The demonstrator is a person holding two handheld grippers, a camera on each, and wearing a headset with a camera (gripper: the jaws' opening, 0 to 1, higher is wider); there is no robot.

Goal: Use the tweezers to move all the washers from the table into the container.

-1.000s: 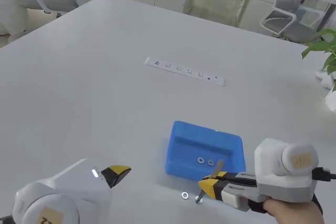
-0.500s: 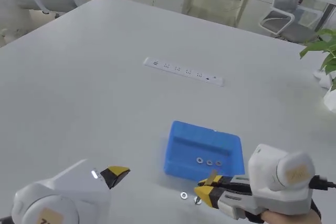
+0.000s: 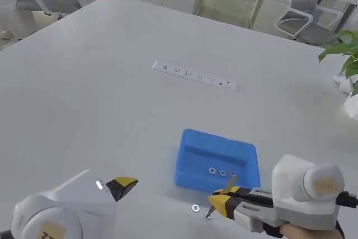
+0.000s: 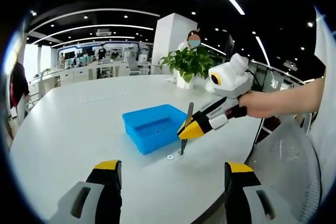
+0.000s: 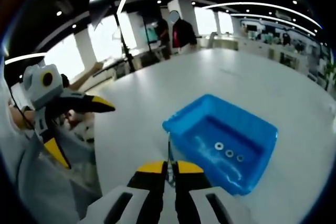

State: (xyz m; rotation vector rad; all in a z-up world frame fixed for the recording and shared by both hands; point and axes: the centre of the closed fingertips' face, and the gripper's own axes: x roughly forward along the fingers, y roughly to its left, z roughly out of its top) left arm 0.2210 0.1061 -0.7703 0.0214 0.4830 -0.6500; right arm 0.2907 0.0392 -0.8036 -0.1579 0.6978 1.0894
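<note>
Washers come first: one loose washer (image 3: 195, 208) lies on the table (image 3: 112, 99), and three more washers (image 3: 222, 173) lie in the blue box (image 3: 218, 141). Far to the left, the left gripper (image 3: 123, 185) hangs above the table with its fingers wide apart and nothing in them. The loose washer is well to the right of those fingers and just left of the tweezers' tips. The tweezers (image 3: 211, 211) point down at the table, with their tips just beside the washer. I can't tell if they touch it. The right gripper (image 3: 218, 198) has its fingers squeezed tight on the tweezers. The box sits just past those fingers, a bit to the right. The washer looks tiny, thin, flat and hard, so I think it is very light and slippery. It may skid or flip away. A good place to pinch is across the rim, with one tip in the hole and one outside. Pinch gently, lift it, and drop it in the box.
</note>
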